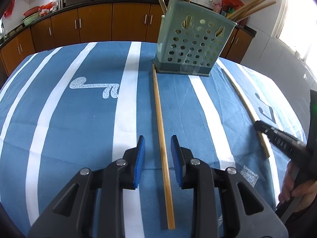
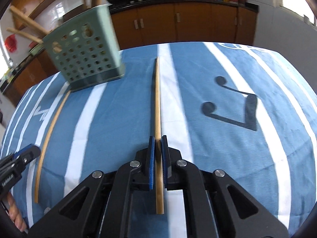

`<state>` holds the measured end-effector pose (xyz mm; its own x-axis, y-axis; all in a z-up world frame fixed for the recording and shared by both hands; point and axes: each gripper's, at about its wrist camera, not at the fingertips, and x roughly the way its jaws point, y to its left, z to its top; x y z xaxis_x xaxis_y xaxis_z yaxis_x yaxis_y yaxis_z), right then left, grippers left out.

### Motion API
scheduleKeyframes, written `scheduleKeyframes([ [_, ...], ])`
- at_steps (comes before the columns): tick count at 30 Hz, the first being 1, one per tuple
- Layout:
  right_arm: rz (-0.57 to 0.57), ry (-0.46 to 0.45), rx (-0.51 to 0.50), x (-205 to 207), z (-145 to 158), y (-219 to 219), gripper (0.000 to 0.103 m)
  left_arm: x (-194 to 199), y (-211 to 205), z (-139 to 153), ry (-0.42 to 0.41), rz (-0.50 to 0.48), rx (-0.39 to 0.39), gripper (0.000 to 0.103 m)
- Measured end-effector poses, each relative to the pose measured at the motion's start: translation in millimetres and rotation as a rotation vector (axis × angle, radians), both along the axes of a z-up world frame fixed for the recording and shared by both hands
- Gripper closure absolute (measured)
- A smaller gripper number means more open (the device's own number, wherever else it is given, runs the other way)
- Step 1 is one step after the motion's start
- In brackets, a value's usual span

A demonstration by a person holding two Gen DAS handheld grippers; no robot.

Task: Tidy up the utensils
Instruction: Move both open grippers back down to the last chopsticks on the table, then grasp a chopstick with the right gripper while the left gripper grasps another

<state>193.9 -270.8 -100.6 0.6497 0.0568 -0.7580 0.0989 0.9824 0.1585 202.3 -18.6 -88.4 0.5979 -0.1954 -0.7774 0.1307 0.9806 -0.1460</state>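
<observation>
The left gripper (image 1: 157,158) has its blue pads apart, w/ a chopstick (image 1: 162,148) lying on the cloth between them; the pads do not touch it, there is a gap on each side. This chopstick runs from 6 o'clock up to 12 o'clock in the left wrist view, and its far tip ends just beside the base of the green utensil holder (image 1: 195,45).

The right gripper (image 2: 158,158) is closed, pads clamped on a second chopstick (image 2: 157,103); the stick goes straight away to 12 o'clock and its near end comes out behind the pads. From the left wrist view this same gripper is at 3 o'clock, on the stick near its thick end.

The holder stands on the counter (image 1: 69,119), which is covered by a blue cloth w/ white stripes. More chopsticks stand inside the holder, but their tops are cut off by the upper edge of the frame. How many are inside I cannot tell. Whether the clamped chopstick is lifted off the cloth is hard to make out. Part of a hand (image 1: 297,190) shows at 4 o'clock, mostly hidden behind the gripper body
</observation>
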Motion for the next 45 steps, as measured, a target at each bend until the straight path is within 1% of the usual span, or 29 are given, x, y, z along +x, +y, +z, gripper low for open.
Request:
scheduleKeyframes([
  [3, -0.043, 0.007, 0.025, 1.7, 0.1, -13.7, 0.096, -0.3, -2.4, -2.7, 0.004, -0.002, 0.009, 0.075],
  [6, -0.038, 0.009, 0.024, 1.6, -0.1, -16.1, 0.096, 1.3, -5.6, -7.0, 0.009, 0.003, 0.029, 0.075],
  [8, -0.035, 0.009, 0.019, 1.4, -0.6, -16.2, 0.096, 0.9, -9.5, -7.6, -0.006, 0.004, 0.061, 0.076],
  [9, -0.034, 0.009, 0.018, 1.2, -0.7, -16.4, 0.096, 1.1, -10.8, -8.1, -0.010, 0.005, 0.076, 0.082],
  [10, -0.033, 0.010, 0.018, 1.3, -0.7, -16.7, 0.096, 1.3, -12.9, -8.8, -0.017, 0.008, 0.098, 0.090],
  [12, -0.031, 0.012, 0.020, 1.2, -0.3, -16.7, 0.096, 2.2, -14.3, -9.7, -0.026, 0.017, 0.126, 0.095],
  [14, -0.028, 0.014, 0.017, 4.5, -0.1, -15.0, 0.096, 4.3, -10.3, -9.5, -0.024, 0.028, 0.114, 0.095],
  [17, -0.017, 0.015, 0.007, 6.5, -0.1, -12.1, 0.096, 10.8, 1.7, -9.2, -0.021, 0.058, 0.121, 0.095],
  [23, 0.009, 0.012, -0.014, 12.1, -0.1, -9.2, 0.096, 34.1, 46.9, -7.5, -0.005, 0.141, 0.126, 0.095],
  [27, 0.024, 0.003, -0.033, 17.0, -0.1, -7.1, 0.096, 46.5, 64.7, -7.5, -0.005, 0.151, 0.119, 0.095],
  [33, 0.044, -0.010, -0.082, 21.3, -1.0, -3.2, 0.096, 53.0, 64.4, -8.4, -0.023, 0.130, 0.143, 0.095],
  [45, 0.040, -0.010, -0.059, 20.9, -1.4, -7.2, 0.095, 53.8, 71.0, -9.9, -0.019, 0.133, 0.092, 0.093],
])
